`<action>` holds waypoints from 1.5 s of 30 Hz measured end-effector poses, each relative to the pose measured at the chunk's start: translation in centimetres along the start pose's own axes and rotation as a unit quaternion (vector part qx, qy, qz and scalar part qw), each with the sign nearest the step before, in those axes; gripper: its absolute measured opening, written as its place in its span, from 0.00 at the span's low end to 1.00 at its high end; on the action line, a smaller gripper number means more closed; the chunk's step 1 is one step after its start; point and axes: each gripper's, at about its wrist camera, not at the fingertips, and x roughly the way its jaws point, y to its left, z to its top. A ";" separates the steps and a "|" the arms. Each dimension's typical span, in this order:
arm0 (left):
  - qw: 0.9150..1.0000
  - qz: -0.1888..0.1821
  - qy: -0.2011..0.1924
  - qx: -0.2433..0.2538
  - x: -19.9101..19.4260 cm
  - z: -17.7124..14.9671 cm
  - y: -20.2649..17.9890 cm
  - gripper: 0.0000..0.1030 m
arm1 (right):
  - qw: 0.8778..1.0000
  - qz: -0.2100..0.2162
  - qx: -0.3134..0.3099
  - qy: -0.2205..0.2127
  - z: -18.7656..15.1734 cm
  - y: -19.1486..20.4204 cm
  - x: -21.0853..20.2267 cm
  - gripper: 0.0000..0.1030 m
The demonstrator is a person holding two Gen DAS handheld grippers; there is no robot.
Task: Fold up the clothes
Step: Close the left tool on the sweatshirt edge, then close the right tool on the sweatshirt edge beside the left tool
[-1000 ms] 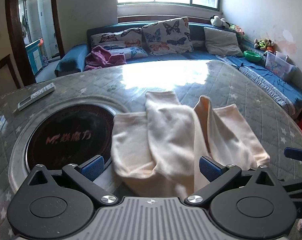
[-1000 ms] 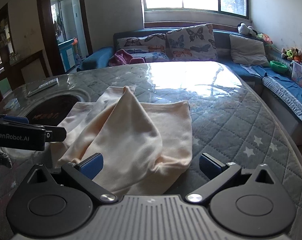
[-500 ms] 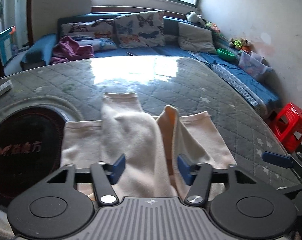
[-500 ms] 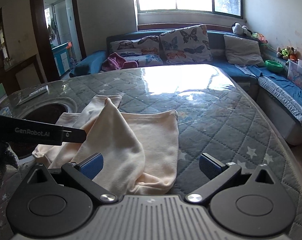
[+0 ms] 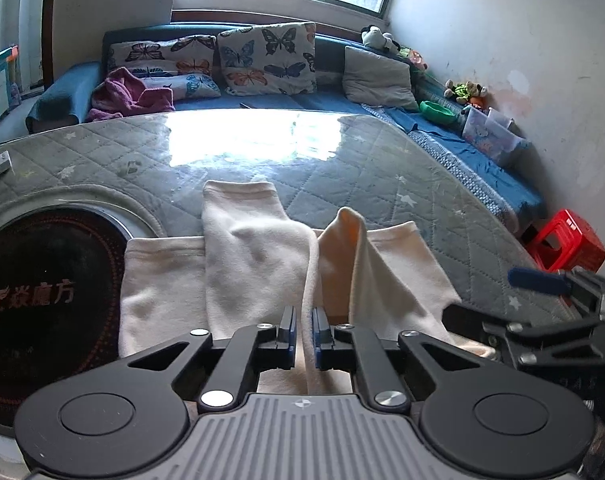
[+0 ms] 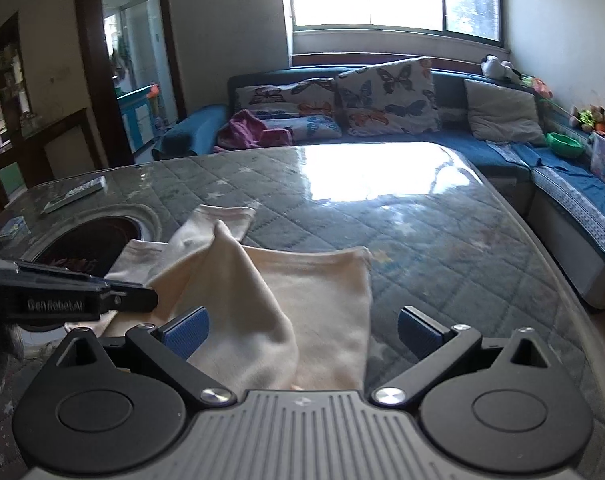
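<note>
A cream garment (image 5: 254,264) lies crumpled on the quilted table top (image 5: 382,176), one sleeve thrown forward and a peak of cloth standing up in the middle. My left gripper (image 5: 302,318) is closing on a raised fold at the garment's near edge, and its blue pads pinch the cloth with only a thin gap between them. In the right wrist view the garment (image 6: 302,300) spreads under my right gripper (image 6: 302,330), which stands open over its near right part, pads apart and not pressing. The left gripper (image 6: 102,296) shows at the left there.
A round black cooktop (image 5: 42,292) is set into the table at the left, partly under the garment. A remote (image 6: 74,194) and a small box (image 6: 12,227) lie far left. A blue sofa (image 6: 482,148) runs behind and right. A red stool (image 5: 566,244) stands beyond the table's right edge.
My left gripper went from wide open to shut on a fold of the garment while moving in and tilting down. The right gripper drifted slightly and stayed open.
</note>
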 end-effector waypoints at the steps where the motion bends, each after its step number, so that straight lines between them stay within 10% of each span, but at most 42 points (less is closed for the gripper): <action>1: 1.000 0.000 0.002 -0.001 0.1 0.0 0.0 0.08 | 1.000 0.001 -0.007 0.000 0.2 0.3 0.2 0.98; 23: 1.000 0.002 0.014 -0.002 0.8 -0.5 0.6 0.10 | 0.998 0.048 -0.046 0.009 4.4 2.7 6.1 0.71; 32: 1.000 0.004 0.015 -0.005 0.9 -0.4 0.8 0.10 | 0.997 0.057 -0.040 0.034 4.0 2.3 7.6 0.34; 36: 1.000 0.006 0.016 -0.003 1.1 -0.3 0.7 0.10 | 0.997 0.055 -0.046 0.036 4.0 2.5 7.6 0.32; 42: 1.000 0.015 0.008 0.009 1.0 0.5 0.0 0.34 | 0.995 0.066 -0.062 0.046 3.9 3.2 8.4 0.31; 45: 1.000 0.012 0.004 0.024 1.1 0.8 -0.6 0.38 | 0.994 0.074 -0.058 0.048 3.8 3.0 8.5 0.14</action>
